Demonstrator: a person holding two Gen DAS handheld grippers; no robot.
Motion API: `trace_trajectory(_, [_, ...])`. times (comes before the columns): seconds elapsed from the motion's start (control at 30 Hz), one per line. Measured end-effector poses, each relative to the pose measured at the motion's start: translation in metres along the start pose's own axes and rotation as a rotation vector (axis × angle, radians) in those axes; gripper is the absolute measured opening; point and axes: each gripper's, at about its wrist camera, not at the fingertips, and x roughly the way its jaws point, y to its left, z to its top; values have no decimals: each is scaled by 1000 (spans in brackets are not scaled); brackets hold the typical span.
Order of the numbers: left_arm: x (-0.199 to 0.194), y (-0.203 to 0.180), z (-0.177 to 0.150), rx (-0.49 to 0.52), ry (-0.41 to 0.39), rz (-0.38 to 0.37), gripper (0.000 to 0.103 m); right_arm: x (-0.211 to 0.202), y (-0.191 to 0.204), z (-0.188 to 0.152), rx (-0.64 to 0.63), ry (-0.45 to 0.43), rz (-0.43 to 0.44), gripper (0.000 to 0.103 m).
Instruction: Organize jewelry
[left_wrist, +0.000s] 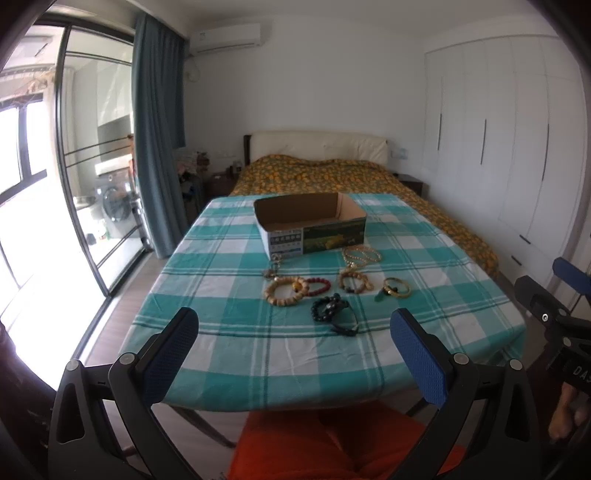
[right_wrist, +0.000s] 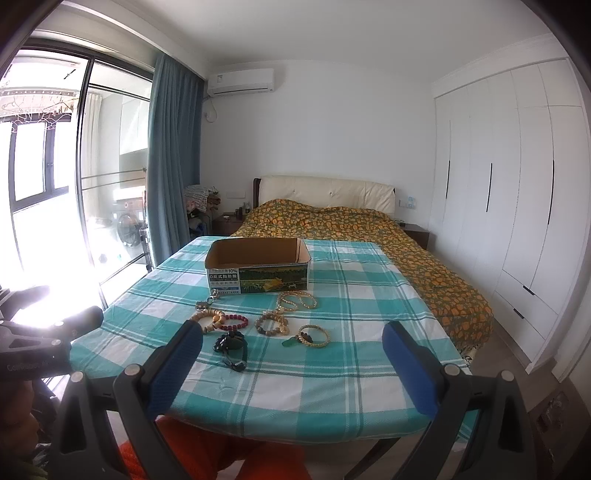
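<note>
Both grippers, left (left_wrist: 294, 354) and right (right_wrist: 292, 363), hovered at near edge of surface (left_wrist: 236, 354), fingers spread, empty. Bracelets (left_wrist: 284, 291) lay loose before empty box (left_wrist: 310, 223). Advice: start with nearest black bracelet (right_wrist: 231, 349); pinch bead strand, lift clear, avoid snagging cloth.

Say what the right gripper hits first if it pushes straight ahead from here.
Probably the gold bangle or the beaded bracelet beside it; past those, the cardboard box. The right gripper is open and above the table edge, so depth is uncertain.
</note>
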Motion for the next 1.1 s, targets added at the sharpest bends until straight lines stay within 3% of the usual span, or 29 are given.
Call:
trace_trajectory(0.27, [14, -4, -2, 21, 40, -74, 103, 17, -1, -2, 3, 42, 22, 100])
trace_trajectory(0.43, [22, -12, -3, 69, 50, -75, 103, 28, 3, -3, -10, 71, 22, 100])
trace_trajectory(0.7, [46, -3, -5, 31, 128, -93, 103, 49, 2, -8, -3, 130, 17, 100])
trace_trajectory(0.83, [63, 2, -8, 3, 185, -143, 103, 62, 5, -12, -13, 166, 25, 100])
trace_trajectory(1.1, [83, 6, -7, 3, 212, -120, 103, 83, 8, -17, -22, 212, 36, 100])
